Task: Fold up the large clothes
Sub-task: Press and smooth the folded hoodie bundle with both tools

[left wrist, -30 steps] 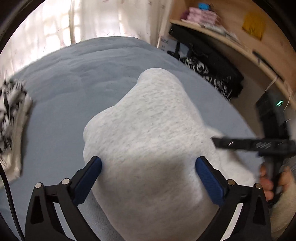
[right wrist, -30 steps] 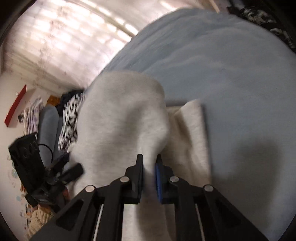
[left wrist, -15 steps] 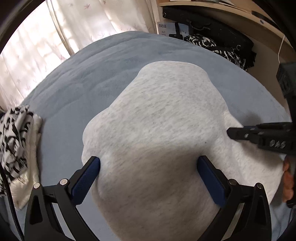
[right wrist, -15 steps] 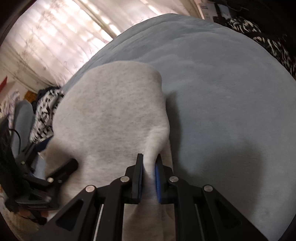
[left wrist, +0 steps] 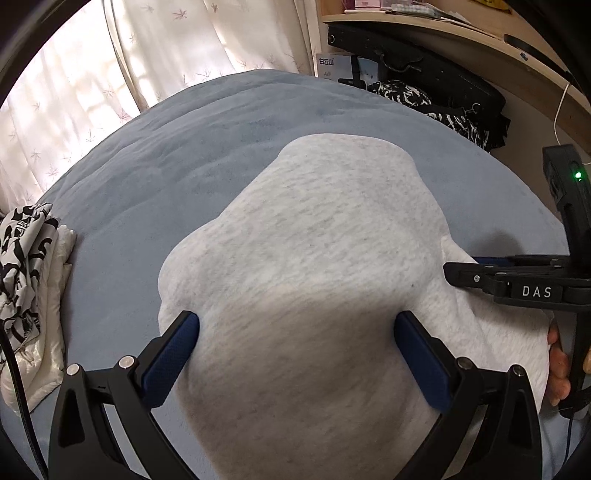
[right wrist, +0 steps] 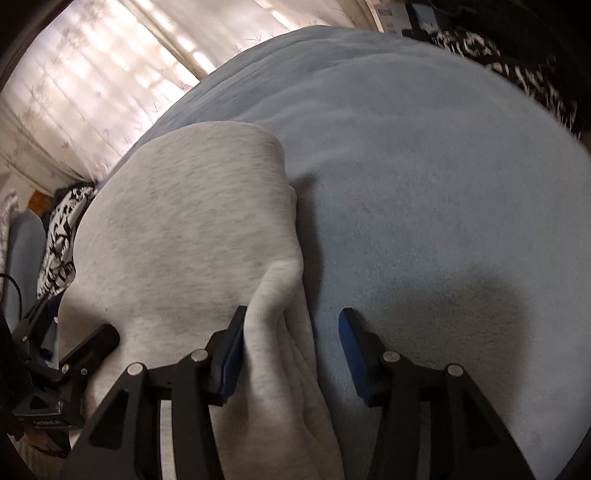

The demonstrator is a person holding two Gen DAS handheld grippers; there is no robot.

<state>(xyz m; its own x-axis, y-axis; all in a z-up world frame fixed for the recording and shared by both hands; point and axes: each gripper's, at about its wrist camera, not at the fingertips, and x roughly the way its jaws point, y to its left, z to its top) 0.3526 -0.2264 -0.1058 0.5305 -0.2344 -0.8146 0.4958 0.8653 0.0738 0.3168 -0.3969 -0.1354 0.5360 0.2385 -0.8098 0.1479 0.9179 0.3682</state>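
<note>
A light grey heathered garment (left wrist: 325,229) lies folded on the blue bed cover (left wrist: 166,155). My left gripper (left wrist: 295,321) stands wide open, with the near bulk of the cloth bulging between its blue pads. In the right wrist view the same garment (right wrist: 184,214) fills the left half. My right gripper (right wrist: 292,314) is opening over its right edge: the layered fold still leans on the left pad, while the right pad stands clear over the cover. The left wrist view shows the right gripper (left wrist: 461,271) from the side at the garment's right edge.
A black-and-white patterned cloth on a white pile (left wrist: 26,266) lies at the bed's left edge. Black bags and another patterned garment (left wrist: 424,96) sit beyond the far right corner under a wooden shelf (left wrist: 443,29). Curtains (left wrist: 184,44) hang behind. A hand (left wrist: 557,369) holds the right gripper.
The right jaws, pinched on the garment's edge before, have spread apart and the fold has slackened. Both grippers sank toward the bed and the cloth settled flatter.
</note>
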